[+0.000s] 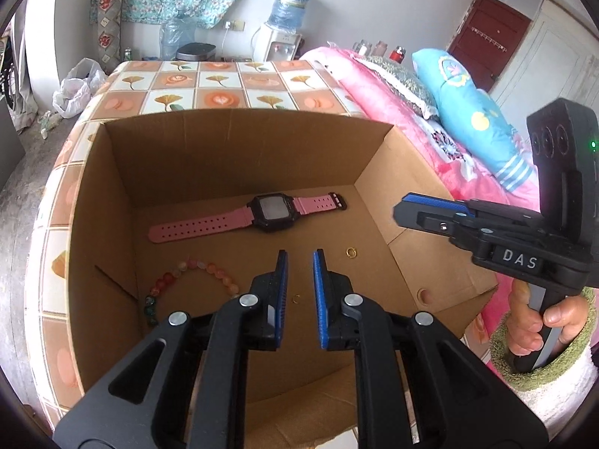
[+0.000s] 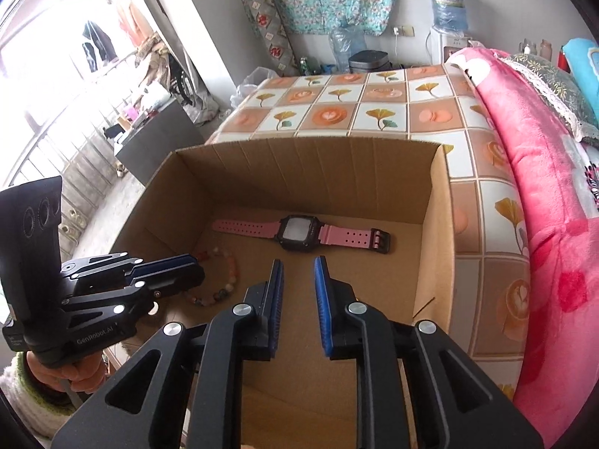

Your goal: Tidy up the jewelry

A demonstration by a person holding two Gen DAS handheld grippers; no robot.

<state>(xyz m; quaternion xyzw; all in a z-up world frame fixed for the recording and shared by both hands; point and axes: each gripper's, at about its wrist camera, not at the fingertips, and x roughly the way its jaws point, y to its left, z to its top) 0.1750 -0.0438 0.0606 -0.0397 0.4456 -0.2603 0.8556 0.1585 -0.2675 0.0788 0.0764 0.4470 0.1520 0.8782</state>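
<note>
Matt corrugated cardboard box (image 1: 239, 149), glossy beaded bracelet (image 1: 194, 267), matt pink rubbery watch (image 1: 209, 222) strap

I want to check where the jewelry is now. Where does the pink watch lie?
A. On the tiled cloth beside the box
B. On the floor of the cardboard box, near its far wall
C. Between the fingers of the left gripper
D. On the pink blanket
B: the pink watch lies flat on the floor of the cardboard box, close to its far wall, with the bead bracelet nearer the camera and no gripper touching it.
</note>
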